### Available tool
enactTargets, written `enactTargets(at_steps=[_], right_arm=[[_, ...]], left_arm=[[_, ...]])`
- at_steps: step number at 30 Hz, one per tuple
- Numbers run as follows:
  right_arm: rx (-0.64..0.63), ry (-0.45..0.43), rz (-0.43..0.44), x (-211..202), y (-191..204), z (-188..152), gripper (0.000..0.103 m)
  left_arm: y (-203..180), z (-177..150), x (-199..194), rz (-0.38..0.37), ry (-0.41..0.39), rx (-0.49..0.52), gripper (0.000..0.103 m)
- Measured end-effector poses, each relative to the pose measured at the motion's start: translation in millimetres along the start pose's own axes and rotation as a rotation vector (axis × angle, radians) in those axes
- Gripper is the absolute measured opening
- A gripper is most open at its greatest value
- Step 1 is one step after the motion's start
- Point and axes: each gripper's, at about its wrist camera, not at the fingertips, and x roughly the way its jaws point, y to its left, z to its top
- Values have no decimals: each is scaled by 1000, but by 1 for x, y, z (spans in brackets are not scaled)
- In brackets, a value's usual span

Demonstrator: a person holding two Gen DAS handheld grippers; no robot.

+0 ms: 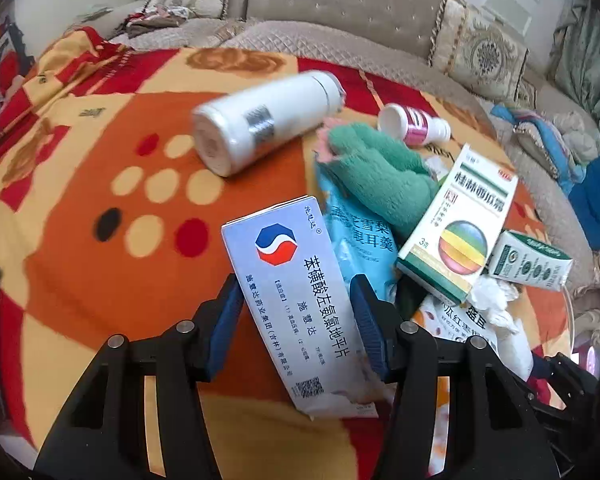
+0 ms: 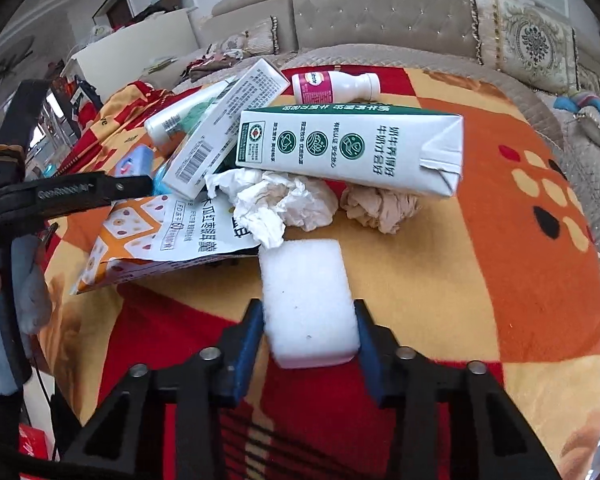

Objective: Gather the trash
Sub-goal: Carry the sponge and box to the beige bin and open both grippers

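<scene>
Both claws set on their own piece of trash, each piece lying lengthwise along the claw.

Left gripper (image 1: 298, 312) clenched on the medicine box (image 1: 296, 304), which runs straight out between the pads. Right gripper (image 2: 310, 330) pinches the white foam block (image 2: 306, 300) across its short width (the heap lies beyond).

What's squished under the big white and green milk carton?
Two crumpled tissues poke out from under the white and green milk carton: a white tissue and a beige tissue. Anything further underneath is covered.
</scene>
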Motion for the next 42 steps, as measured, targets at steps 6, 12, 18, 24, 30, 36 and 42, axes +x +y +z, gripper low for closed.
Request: enactTargets(at_steps=[6, 12, 18, 24, 30, 36, 42], right_arm=[[5, -45, 8, -34, -8, -14, 39], [36, -101, -39, -71, -29, -25, 39], [116, -139, -121, -104, -71, -36, 39], [222, -140, -216, -125, -130, -51, 39], [298, -116, -297, -127, -180, -64, 39], [377, -101, -329, -126, -226, -76, 39], [437, -63, -371, -117, -271, -86, 39]], left_arm=[[11, -5, -46, 14, -45, 17, 52], [-19, -15, -86, -75, -66, 94, 52], [-81, -24, -107, -185, -69, 200, 52], [-163, -37, -100, -299, -26, 308, 52], [-247, -50, -84, -369, 25, 412, 52], [-318, -55, -51, -402, 76, 449, 52], [-374, -53, -16, -437, 117, 456, 52]])
